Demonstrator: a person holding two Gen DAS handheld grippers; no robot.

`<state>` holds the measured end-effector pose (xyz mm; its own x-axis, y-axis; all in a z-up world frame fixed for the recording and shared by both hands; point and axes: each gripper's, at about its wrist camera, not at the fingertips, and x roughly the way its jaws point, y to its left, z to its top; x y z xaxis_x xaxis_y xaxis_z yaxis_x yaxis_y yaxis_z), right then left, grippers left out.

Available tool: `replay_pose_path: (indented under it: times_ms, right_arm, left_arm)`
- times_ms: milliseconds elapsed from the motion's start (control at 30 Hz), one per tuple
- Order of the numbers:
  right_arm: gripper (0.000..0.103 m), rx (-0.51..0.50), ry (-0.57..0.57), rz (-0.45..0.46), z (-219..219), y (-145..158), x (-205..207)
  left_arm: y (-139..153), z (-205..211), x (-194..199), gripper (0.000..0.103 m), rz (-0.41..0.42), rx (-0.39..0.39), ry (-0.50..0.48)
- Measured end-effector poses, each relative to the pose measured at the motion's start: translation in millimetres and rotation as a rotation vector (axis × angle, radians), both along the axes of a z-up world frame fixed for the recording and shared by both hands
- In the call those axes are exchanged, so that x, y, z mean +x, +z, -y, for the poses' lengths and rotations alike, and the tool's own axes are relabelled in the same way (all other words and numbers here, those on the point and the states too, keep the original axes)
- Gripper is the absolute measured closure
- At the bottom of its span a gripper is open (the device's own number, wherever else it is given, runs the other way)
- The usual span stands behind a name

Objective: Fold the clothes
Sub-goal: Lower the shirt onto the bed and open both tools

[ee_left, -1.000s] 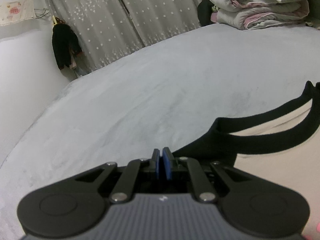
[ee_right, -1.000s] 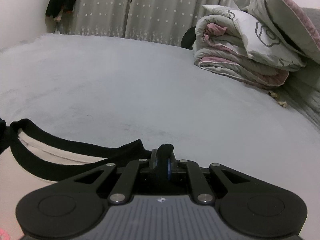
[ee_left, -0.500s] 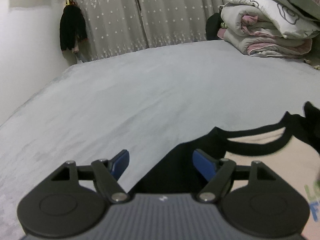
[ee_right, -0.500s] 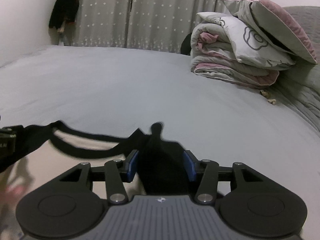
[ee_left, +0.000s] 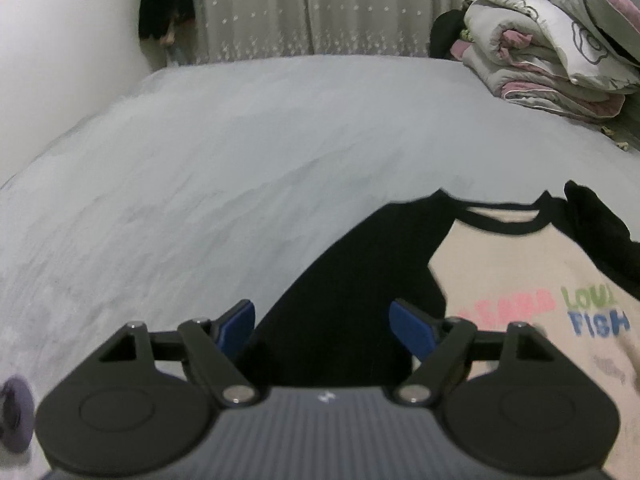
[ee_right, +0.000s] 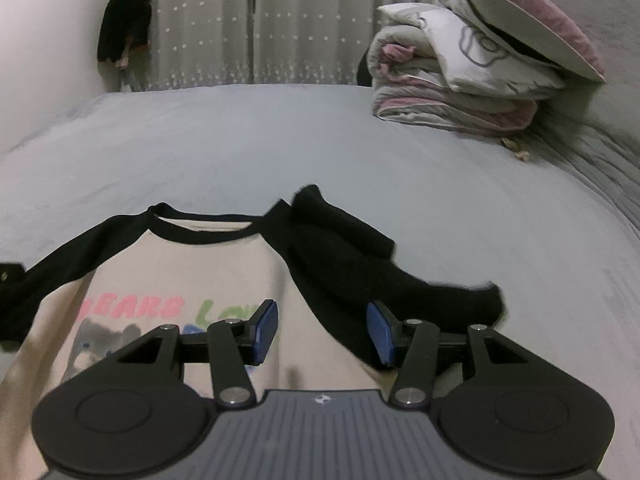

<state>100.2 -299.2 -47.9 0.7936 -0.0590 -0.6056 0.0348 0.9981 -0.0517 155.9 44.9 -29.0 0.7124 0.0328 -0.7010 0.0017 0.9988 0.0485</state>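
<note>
Left gripper: my left gripper (ee_left: pixel 322 326) sits low over the bed, looking forward along the sheet, with its blue pads (ee_left: pixel 238 326) spread wide and nothing between them.
Right gripper: my right gripper (ee_right: pixel 323 330) is held at much the same low angle, jaws released, pads (ee_right: pixel 265 332) well apart and holding nothing.
Shirt position: the shirt (ee_right: pixel 188 268) lies flat on the grey bed (ee_right: pixel 280 136), collar away from me, cream front with printed letters facing up.
Shirt versus left jaws: I see the black left sleeve (ee_left: pixel 360 276) running straight through the gap between my left pads, below them; I cannot tell whether it touches either one.
Shirt versus right jaws: the right sleeve (ee_right: pixel 380 276) lies rumpled and doubled over, its cuff end just behind my right-hand pad; the cream body fills the gap between the pads.
Background: a folded quilt (ee_right: pixel 452 80) with a pillow on top sits at the far right of the bed, well apart from the shirt; a dark item (ee_right: pixel 124 28) hangs by the curtain (ee_right: pixel 240 20).
Hard to read: the print is blurred and partly hidden by my right gripper; the shirt's lower half is cut off behind both gripper bodies. A small purple blur (ee_left: pixel 14 412) at the left view's edge I cannot identify.
</note>
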Motion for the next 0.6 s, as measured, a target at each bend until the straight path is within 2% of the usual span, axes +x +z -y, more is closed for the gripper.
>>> replay_pose_path:
  times_ms: [300, 433, 567, 600]
  right_arm:
    - [0.053, 0.127, -0.055, -0.030, 36, 5, -52]
    - [0.053, 0.154, -0.069, -0.063, 50, -8, -71]
    - [0.053, 0.246, -0.138, -0.229, 68, -21, -72]
    - [0.053, 0.263, -0.131, -0.227, 71, -21, -73]
  left_arm:
    - [-8, -43, -60, 0.022, -0.072, -0.070, 0.064]
    - [-25, -49, -80, 0.022, -0.074, -0.017, 0.058]
    - [-28, -46, -86, 0.022, -0.098, 0.032, 0.015]
    - [-28, -44, -87, 0.022, -0.098, 0.040, 0.005]
